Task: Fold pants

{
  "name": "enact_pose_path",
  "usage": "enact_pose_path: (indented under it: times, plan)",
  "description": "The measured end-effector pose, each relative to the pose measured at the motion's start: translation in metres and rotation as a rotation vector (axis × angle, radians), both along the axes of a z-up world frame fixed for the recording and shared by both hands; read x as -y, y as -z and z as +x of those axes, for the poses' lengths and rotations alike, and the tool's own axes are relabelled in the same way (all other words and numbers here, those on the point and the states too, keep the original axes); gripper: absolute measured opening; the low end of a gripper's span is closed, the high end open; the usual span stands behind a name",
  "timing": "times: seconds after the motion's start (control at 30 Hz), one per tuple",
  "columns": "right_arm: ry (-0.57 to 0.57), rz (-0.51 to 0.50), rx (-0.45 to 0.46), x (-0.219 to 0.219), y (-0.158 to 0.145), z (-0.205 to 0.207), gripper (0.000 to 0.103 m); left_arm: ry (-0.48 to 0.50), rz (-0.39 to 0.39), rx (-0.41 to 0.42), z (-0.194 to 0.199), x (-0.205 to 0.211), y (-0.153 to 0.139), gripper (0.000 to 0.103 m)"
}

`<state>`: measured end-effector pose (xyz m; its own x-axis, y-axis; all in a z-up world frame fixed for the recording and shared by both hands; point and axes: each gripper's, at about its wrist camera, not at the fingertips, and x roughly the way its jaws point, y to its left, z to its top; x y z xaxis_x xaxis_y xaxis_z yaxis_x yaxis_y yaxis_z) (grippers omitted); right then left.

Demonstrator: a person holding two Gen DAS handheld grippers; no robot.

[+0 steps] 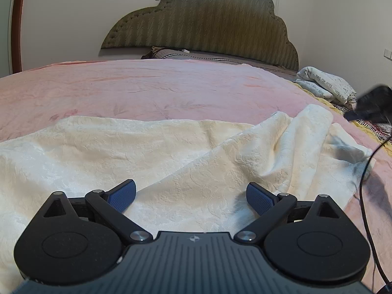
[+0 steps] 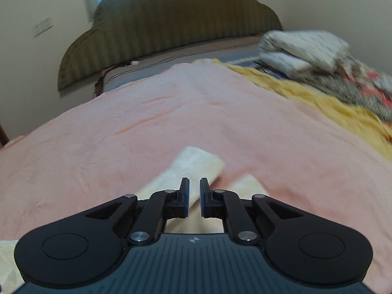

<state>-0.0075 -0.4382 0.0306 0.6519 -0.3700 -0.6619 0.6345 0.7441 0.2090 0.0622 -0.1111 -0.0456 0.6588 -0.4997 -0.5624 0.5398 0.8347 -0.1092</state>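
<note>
Cream textured pants [image 1: 147,156] lie spread across the pink bedspread [image 1: 147,85], with one leg rumpled into a raised fold [image 1: 316,117] at the right. My left gripper [image 1: 191,192] hovers low over the near part of the pants, open wide, with nothing between its blue pads [image 1: 123,194]. In the right wrist view, my right gripper [image 2: 194,191] has its jaws drawn almost together, leaving a thin slit. A blurred cream pant end [image 2: 196,161] lies just under and ahead of its tips; no fabric is plainly pinched. From the left wrist view, the right gripper [image 1: 352,116] is a dark blur at the right edge.
A padded olive headboard [image 1: 208,24] stands at the far end of the bed. Folded white bedding [image 1: 328,85] and a yellow and patterned quilt [image 2: 330,98] lie along the right side. A black cable [image 1: 365,183] hangs at the right over the pants' edge.
</note>
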Motion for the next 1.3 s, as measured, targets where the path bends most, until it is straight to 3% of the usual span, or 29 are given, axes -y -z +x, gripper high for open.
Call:
enact_pose_path:
  times: [0.1, 0.17, 0.23, 0.3, 0.4, 0.57, 0.73, 0.8, 0.93, 1.03, 1.2, 1.23, 1.27, 1.3]
  plan:
    - [-0.007, 0.113, 0.015, 0.02, 0.021, -0.027, 0.009, -0.001, 0.012, 0.003, -0.001, 0.002, 0.0, 0.098]
    - [-0.019, 0.225, 0.089, 0.028, 0.031, -0.034, 0.013, -0.002, 0.018, 0.006, -0.001, 0.003, 0.0, 0.098]
    - [-0.02, 0.368, 0.198, 0.037, 0.042, -0.036, 0.031, -0.004, 0.02, 0.006, -0.002, 0.004, 0.0, 0.098]
    - [-0.014, 0.459, 0.258, 0.043, 0.055, -0.03, 0.073, -0.005, 0.021, 0.007, -0.002, 0.004, 0.0, 0.098]
    - [0.001, 0.507, 0.301, 0.043, 0.07, -0.018, 0.074, -0.007, 0.021, 0.008, -0.002, 0.005, 0.0, 0.098]
    - [-0.008, 0.609, 0.491, 0.047, 0.084, 0.0, 0.074, -0.006, 0.02, 0.007, -0.002, 0.005, 0.0, 0.098]
    - [-0.044, 0.644, 0.677, 0.057, 0.083, 0.0, 0.074, -0.007, 0.021, 0.008, -0.002, 0.005, 0.0, 0.098]
    - [-0.046, 0.621, 0.661, 0.064, 0.08, 0.005, 0.074, -0.008, 0.023, 0.008, -0.002, 0.005, 0.0, 0.098]
    - [-0.026, 0.609, 0.535, 0.078, 0.085, 0.034, 0.073, -0.008, 0.021, 0.007, -0.002, 0.005, 0.0, 0.098]
    - [-0.011, 0.657, 0.504, 0.086, 0.096, 0.049, 0.071, -0.009, 0.019, 0.007, -0.002, 0.005, 0.0, 0.098]
    - [-0.054, 0.619, 0.442, 0.085, 0.092, 0.06, 0.067, -0.009, 0.019, 0.007, -0.002, 0.005, 0.0, 0.098]
    - [-0.054, 0.609, 0.431, 0.084, 0.091, 0.061, 0.056, -0.009, 0.02, 0.007, -0.002, 0.005, 0.0, 0.098]
    - [-0.037, 0.597, 0.413, 0.084, 0.091, 0.061, 0.016, -0.01, 0.021, 0.008, -0.002, 0.005, 0.0, 0.098]
    - [-0.027, 0.597, 0.403, 0.085, 0.093, 0.062, 0.004, -0.015, 0.021, 0.014, -0.003, 0.004, -0.001, 0.095]
